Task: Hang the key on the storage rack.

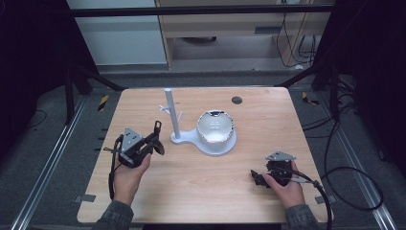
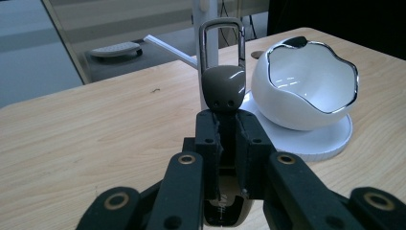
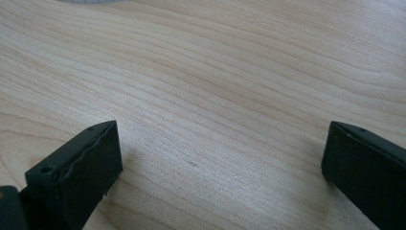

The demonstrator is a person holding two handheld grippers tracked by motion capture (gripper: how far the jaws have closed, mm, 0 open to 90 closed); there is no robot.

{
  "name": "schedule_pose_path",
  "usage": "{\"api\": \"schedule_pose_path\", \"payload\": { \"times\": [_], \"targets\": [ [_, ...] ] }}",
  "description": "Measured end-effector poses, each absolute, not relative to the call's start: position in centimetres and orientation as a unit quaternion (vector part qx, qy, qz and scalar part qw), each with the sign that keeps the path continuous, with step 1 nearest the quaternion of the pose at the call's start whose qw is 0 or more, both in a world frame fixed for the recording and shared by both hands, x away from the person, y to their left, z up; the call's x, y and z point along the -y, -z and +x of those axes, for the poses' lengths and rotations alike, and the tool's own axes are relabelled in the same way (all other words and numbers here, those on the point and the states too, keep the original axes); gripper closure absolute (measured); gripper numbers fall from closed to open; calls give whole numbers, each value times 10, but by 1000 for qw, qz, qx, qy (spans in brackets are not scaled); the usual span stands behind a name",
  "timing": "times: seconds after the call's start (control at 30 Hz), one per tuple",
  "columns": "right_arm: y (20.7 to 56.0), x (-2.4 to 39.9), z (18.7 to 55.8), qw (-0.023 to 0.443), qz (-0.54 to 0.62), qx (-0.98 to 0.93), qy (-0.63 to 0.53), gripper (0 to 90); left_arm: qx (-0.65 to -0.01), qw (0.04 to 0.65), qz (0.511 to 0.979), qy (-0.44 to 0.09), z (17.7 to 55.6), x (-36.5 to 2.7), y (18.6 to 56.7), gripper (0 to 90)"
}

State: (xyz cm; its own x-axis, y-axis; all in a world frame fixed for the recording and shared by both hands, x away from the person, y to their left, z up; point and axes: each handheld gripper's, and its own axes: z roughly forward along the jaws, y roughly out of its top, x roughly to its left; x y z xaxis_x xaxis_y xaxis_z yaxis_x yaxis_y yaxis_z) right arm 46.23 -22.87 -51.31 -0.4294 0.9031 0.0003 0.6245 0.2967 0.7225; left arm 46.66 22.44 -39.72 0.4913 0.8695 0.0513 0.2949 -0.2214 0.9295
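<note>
Grey-brown and glossy, the key fob (image 2: 223, 88) sits clamped between the left gripper's (image 2: 225, 125) jaws, its rounded body sticking up past the pads and its metal loop (image 2: 222, 40) standing upright above that. In the high view the left gripper (image 1: 143, 145) is held in the person's left hand (image 1: 128, 173) over the left part of the table (image 1: 201, 191), with the fob (image 1: 157, 136) pointing toward the white stand (image 1: 172, 117). That stand is a slim upright post with short pegs, rising from a flat white base (image 1: 215, 146) that also carries a white bowl (image 1: 215, 127) with a wavy, dark-edged rim. From the left gripper view the bowl (image 2: 306, 91) lies just right of the fob and beyond it, while the post (image 2: 205, 28) stands right behind the loop; whether they touch I cannot tell. Over on the right side of the table, well apart from the stand, the right gripper (image 1: 261, 178) is held low in the right hand (image 1: 285, 184). Its jaws stand wide apart with nothing between them, just bare wood (image 3: 215, 96) below.
</note>
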Motion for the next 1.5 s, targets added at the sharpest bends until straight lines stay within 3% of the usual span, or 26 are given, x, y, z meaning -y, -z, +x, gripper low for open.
{"api": "schedule_pose_path", "payload": {
  "times": [0.87,1.5],
  "targets": [
    [513,229,462,210,491,-777,-332,5,-394,527,695,-290,477,-243,362,809],
    [513,229,462,210,491,-778,-332,5,-397,517,704,-282,492,-232,368,808]
  ]
}}
